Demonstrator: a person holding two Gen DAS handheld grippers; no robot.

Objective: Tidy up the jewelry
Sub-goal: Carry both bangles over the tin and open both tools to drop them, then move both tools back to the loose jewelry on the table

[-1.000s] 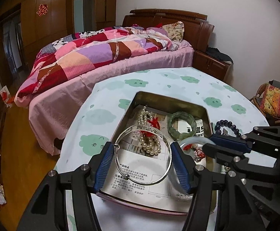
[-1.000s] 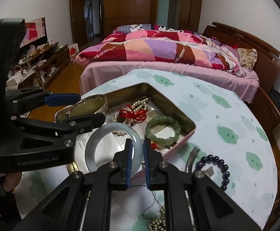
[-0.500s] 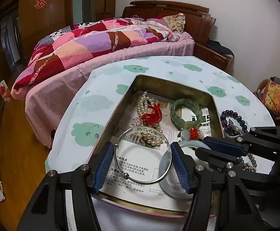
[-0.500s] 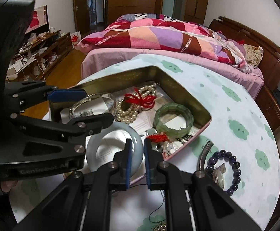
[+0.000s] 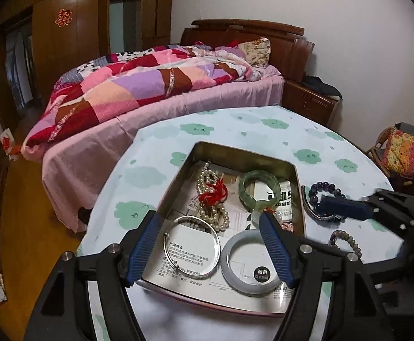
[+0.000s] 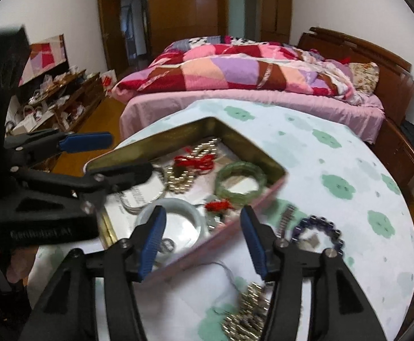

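An open tin box (image 5: 244, 155) (image 6: 178, 128) holds a pearl string with a red tassel (image 5: 212, 199), a green jade bangle (image 5: 259, 189) (image 6: 241, 176), a silver bangle (image 5: 191, 247) and a white jade bangle (image 5: 249, 267) (image 6: 178, 213). My left gripper (image 5: 208, 217) (image 6: 113, 156) hangs over the tin's near end. Its jaws are opening, and the silver bangle lies flat between them, clear of the pads. My right gripper (image 6: 202, 211) (image 5: 346, 209) is also opening above the tin's near wall. The white bangle rests in the tin below it, untouched.
The tin sits on a round table with a cloud-print cloth (image 5: 264, 125). A purple bead bracelet (image 5: 325, 190) (image 6: 318, 227), a metal strap (image 5: 309, 204), a brown bead bracelet (image 5: 346, 240) and a bead heap (image 6: 246, 312) lie right of it. Beyond stands a bed (image 5: 150, 93).
The right jaws went from shut on the white bangle's rim to wide apart, and the bangle now lies in the tin. The left jaws widened off the silver bangle.
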